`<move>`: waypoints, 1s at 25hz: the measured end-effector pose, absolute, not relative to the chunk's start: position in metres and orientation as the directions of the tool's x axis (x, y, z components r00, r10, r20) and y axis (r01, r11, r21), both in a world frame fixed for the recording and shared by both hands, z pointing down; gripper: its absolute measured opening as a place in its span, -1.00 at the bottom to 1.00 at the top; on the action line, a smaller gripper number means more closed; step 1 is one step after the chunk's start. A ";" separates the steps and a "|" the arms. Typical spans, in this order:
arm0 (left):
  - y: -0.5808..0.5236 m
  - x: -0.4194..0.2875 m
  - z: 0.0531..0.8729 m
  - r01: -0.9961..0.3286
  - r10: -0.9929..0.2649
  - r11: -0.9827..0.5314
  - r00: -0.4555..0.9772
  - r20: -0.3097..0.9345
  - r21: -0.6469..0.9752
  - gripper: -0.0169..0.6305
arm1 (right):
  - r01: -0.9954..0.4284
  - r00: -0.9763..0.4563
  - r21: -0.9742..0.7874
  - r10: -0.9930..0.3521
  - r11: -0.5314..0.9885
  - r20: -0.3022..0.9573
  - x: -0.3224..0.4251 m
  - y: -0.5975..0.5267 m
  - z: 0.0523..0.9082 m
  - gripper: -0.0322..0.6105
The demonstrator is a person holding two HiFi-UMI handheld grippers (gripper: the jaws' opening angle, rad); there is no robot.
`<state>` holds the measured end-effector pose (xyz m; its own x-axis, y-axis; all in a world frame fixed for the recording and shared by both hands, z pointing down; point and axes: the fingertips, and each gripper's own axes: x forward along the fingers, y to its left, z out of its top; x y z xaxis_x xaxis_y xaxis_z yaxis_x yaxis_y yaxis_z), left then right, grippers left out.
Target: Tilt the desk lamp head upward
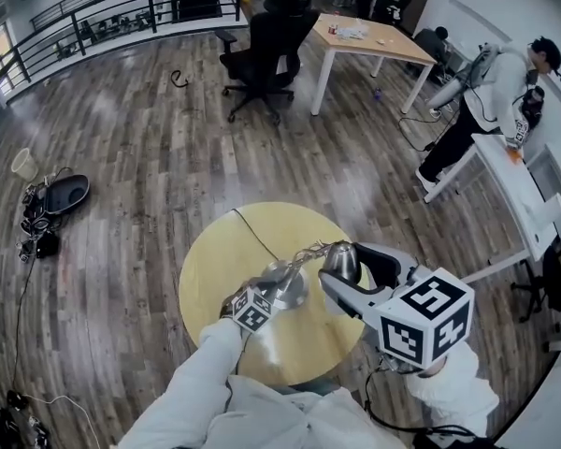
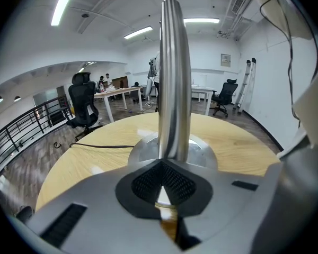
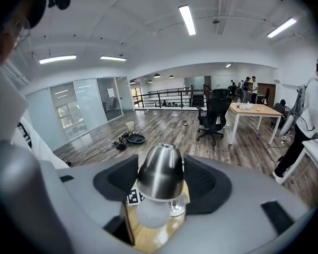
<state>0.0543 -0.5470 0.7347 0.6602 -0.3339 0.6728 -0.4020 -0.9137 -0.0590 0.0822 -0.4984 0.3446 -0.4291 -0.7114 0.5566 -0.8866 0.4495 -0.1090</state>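
a: worried about anything there?

b: starting at the left: found the left gripper (image 1: 277, 290) clamped on the stem (image 2: 173, 78) low down, just above the base (image 2: 143, 153), on the round table (image 1: 206, 260). feared a slip on that polished metal, and then a base skidding or tipping under a pull from the far end.

a: and further right?

b: found the head (image 3: 160, 171) held between the right gripper's (image 3: 160, 184) jaws, pads against both flanks, bulb (image 3: 151, 213) poking out below. judged the smooth, tapered shell likely to squirt out under a hard squeeze. judged a fast swing likely to strain the neck (image 1: 304, 253) or knock the bulb.

a: got anything from one view alone?

b: from the left gripper view, got the stem seated at the pads' notch and the cord (image 2: 100, 146) running off across the table, but no head at all. from the head view, got both grippers together and the neck curving from stem to head, yet neither grip up close. from the right gripper view, got the bulb and the pads' contact, shown nowhere else.
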 end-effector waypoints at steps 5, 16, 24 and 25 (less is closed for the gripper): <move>-0.550 0.055 0.738 -0.474 -0.369 -0.880 0.642 0.673 -0.031 -0.95 | -0.879 -0.457 -0.116 -0.743 0.463 0.489 0.085 -0.493 0.344 -0.05; -0.543 0.046 0.672 -0.657 -0.538 -0.751 0.670 0.512 0.070 -0.95 | -0.868 -0.484 -0.285 -0.822 0.408 0.300 0.111 -0.458 0.337 -0.05; -0.478 0.023 0.569 -0.685 -0.625 -0.691 0.726 0.288 0.230 -0.95 | -0.964 -0.131 -0.248 -0.980 0.092 0.146 0.202 -0.412 0.387 -0.05; -0.466 0.021 0.560 -0.682 -0.629 -0.689 0.730 0.266 0.244 -0.95 | -0.965 -0.129 -0.249 -0.975 0.081 0.183 0.201 -0.407 0.411 -0.07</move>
<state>0.0207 -0.4662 0.5597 0.7303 -0.6292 0.2660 -0.6824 -0.6892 0.2436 0.2008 -0.4075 0.4105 -0.1289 -0.9746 0.1831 -0.9651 0.0808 -0.2491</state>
